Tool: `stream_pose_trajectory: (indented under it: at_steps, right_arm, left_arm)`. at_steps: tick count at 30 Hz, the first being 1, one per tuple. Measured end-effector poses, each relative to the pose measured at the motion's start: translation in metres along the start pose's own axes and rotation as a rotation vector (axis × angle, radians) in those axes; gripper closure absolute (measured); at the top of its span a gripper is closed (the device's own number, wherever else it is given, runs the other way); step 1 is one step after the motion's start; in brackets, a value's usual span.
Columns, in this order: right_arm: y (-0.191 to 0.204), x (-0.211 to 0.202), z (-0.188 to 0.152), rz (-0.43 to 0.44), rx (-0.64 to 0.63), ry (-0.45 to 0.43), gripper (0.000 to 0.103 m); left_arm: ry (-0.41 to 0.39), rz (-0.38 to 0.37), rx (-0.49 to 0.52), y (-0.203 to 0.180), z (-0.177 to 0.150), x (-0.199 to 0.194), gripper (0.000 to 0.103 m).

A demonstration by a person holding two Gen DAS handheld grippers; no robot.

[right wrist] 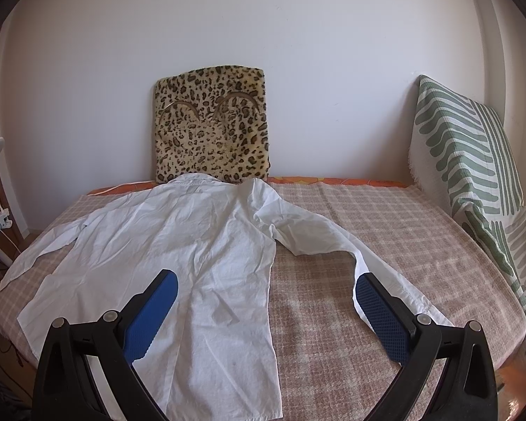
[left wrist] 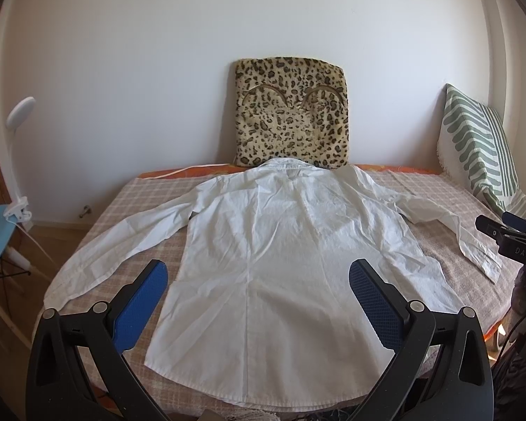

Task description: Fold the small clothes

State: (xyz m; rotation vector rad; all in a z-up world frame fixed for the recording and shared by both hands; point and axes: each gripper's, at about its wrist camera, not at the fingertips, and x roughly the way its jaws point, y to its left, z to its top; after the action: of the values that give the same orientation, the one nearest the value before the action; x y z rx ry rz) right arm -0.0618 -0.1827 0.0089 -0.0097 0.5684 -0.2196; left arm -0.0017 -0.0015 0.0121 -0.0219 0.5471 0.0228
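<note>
Shirt, white, spread flat, back-up

Both wrist views near, facing the wall, sharing the shirt

Both tools wide apart, unladen

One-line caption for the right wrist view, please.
Open right gripper hovers over a white shirt spread back-up on a checked bedspread, leopard cushion behind.
</note>
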Motion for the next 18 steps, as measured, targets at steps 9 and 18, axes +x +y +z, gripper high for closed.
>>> stream_pose_trajectory:
  at_steps: [9,18]
  right_arm:
    - [-0.0008,0.0006,-0.0003,0.003,0.004,0.002,0.0]
    - [-0.0009,0.001,0.0,0.004,0.008,0.002,0.0]
  left_arm:
    - [0.001,0.001,0.001,-0.001,0.0033,-0.0011,0.0]
    - [-0.003,0.0,0.004,-0.0004,0.0067,-0.0021,0.0]
